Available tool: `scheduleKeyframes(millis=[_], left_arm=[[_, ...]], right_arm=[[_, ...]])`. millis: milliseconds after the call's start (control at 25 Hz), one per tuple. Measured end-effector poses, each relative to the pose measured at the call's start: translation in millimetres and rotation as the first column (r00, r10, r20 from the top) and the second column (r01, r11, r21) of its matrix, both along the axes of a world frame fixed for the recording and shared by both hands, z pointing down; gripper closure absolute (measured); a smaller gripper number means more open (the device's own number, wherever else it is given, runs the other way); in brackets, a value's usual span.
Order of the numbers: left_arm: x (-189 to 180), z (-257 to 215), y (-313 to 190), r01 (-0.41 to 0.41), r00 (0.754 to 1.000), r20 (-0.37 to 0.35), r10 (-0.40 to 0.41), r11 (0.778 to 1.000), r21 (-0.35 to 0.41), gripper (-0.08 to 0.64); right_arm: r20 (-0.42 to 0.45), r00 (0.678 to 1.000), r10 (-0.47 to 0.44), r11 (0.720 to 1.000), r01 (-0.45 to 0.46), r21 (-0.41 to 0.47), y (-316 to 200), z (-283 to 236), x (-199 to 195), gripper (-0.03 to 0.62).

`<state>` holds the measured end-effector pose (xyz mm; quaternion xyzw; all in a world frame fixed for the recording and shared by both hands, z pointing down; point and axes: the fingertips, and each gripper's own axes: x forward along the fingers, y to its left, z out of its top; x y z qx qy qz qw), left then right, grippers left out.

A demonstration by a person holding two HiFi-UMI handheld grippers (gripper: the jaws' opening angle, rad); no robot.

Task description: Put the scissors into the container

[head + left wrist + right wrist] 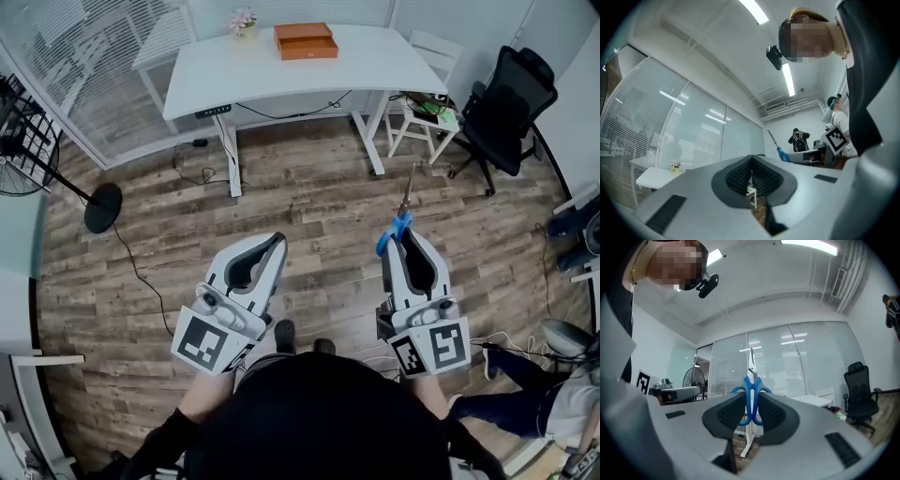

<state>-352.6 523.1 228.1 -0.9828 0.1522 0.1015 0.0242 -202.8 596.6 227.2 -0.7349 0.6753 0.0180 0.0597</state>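
Observation:
My right gripper (401, 238) is shut on a pair of blue-handled scissors (397, 227); the metal blades stick out forward over the wooden floor. In the right gripper view the blue handles (751, 397) sit pinched between the two pads of the gripper (751, 408), with the blades pointing up and away. My left gripper (274, 244) is held beside it at the left, shut with nothing in it (751, 161). An orange box-like container (306, 41) lies on the white desk (281, 75) far ahead. The left gripper view also catches the scissors (782, 153) off to its right.
A black office chair (506, 103) and a white chair (427, 108) stand right of the desk. A standing fan (33, 150) is at the far left, and a small flower pot (242, 21) is on the desk. Another person (525, 398) sits at the lower right.

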Motion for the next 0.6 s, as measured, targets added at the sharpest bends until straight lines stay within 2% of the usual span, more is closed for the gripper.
scheduleKeyframes(millis=[600], left_arm=[[-21.9,5.9,-29.2,-0.036,0.999,0.006,0.036,0.999,0.002,0.546]], right_arm=[[0.014,0.998,0.062,0.998,-0.062,-0.005,-22.3,10.6,-18.8,0.500]])
